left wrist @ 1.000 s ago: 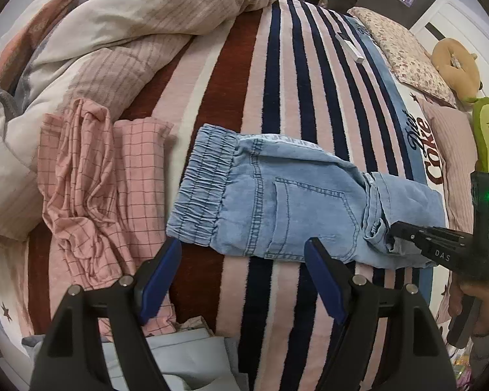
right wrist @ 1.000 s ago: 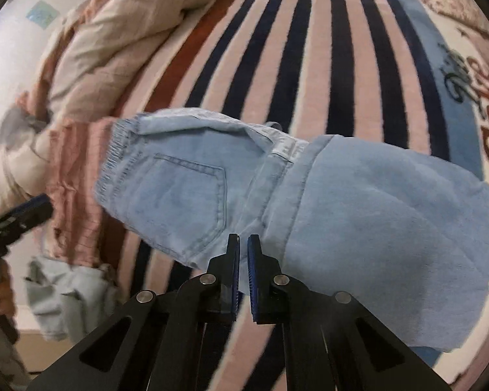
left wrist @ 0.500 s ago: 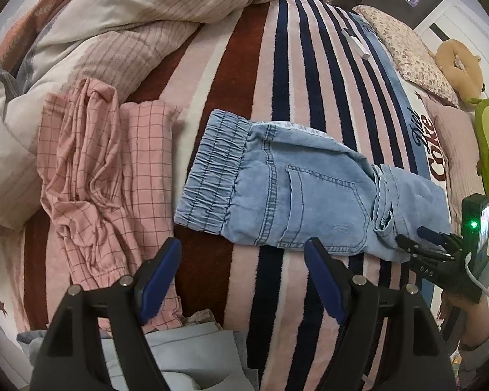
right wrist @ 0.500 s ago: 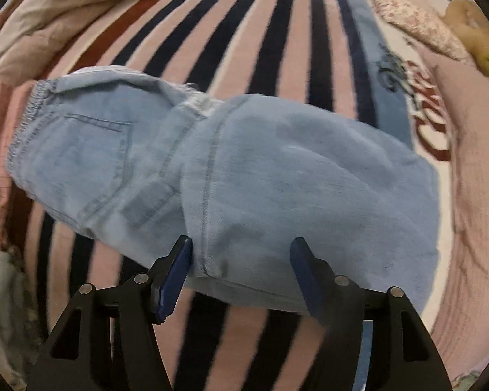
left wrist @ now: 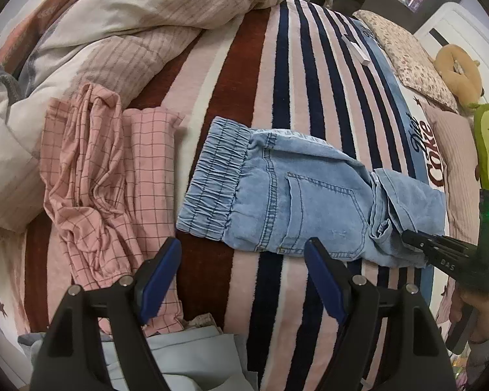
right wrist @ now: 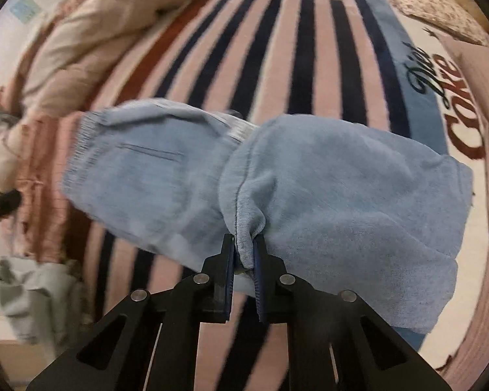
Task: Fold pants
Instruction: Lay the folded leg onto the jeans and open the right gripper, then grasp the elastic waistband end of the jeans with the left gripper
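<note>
Light blue denim pants (left wrist: 296,195) lie folded on the striped blanket (left wrist: 277,65), elastic waistband to the left, legs folded over at the right. My left gripper (left wrist: 244,273) is open and empty, hovering near the front edge of the pants. My right gripper (right wrist: 244,257) is shut on the near edge of the folded pant legs (right wrist: 342,195), pinching a bunch of denim. It also shows in the left wrist view (left wrist: 407,238) at the right end of the pants.
A crumpled pink checked garment (left wrist: 101,176) lies left of the pants. A pale grey-blue garment (left wrist: 179,355) lies at the near edge. A beige comforter (left wrist: 130,26) is heaped at the back left. Pillows (left wrist: 407,55) and plush toys (left wrist: 485,143) sit at the right.
My right gripper was shut, opened over the folded legs, then closed on the near edge of the denim. My left gripper stayed open while its view shifted slightly.
</note>
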Action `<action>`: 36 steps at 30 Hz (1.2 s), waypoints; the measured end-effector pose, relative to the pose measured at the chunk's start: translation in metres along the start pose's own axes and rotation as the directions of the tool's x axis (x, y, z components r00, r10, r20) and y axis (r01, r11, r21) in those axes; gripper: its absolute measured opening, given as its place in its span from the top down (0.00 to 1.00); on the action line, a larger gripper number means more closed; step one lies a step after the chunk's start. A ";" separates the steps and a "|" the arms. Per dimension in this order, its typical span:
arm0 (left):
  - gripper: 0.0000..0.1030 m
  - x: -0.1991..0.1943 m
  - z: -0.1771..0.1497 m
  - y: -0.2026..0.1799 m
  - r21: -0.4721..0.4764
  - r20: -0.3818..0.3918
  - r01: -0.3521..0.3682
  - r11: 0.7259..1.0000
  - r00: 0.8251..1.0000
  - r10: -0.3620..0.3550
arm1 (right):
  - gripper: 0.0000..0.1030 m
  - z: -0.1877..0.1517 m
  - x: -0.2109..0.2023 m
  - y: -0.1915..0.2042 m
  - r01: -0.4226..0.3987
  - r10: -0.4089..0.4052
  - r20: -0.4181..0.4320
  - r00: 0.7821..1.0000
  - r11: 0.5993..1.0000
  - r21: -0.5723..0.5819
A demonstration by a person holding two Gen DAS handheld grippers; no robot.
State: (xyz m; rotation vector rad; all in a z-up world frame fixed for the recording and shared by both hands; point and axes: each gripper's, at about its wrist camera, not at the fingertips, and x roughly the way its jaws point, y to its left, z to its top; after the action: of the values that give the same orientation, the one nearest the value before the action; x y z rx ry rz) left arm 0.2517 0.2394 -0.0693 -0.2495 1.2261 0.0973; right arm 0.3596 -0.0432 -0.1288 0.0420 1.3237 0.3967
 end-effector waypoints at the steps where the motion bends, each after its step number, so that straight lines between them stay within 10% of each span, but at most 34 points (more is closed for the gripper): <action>1: 0.28 0.000 0.000 0.001 -0.004 -0.002 0.000 1.000 1.000 0.000 | 0.94 0.002 -0.001 0.004 -0.030 0.030 0.002 1.000 1.000 -0.006; 5: 0.28 0.004 -0.001 0.002 -0.012 -0.017 -0.010 1.000 1.000 0.010 | 0.94 0.003 0.004 0.026 -0.105 0.104 -0.021 0.994 0.994 -0.033; 13: 0.22 0.027 -0.003 0.012 -0.105 -0.061 0.020 0.994 0.998 -0.027 | 0.61 -0.010 0.022 0.016 -0.101 0.107 -0.094 0.990 0.992 0.070; 32: 0.19 0.121 0.004 0.014 -0.371 0.001 0.102 0.923 0.994 -0.110 | 0.57 -0.019 -0.024 -0.050 -0.191 0.183 0.070 0.981 0.972 0.136; 36: 0.50 0.119 0.010 0.002 -0.353 0.010 0.035 0.935 0.999 -0.034 | 0.57 -0.025 -0.026 -0.064 -0.201 0.191 0.074 0.979 0.965 0.166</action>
State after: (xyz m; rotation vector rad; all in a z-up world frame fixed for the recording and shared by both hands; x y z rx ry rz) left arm 0.3008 0.2365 -0.1787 -0.5836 1.1955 0.2892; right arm 0.3478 -0.1158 -0.1274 0.3301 1.2979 0.4441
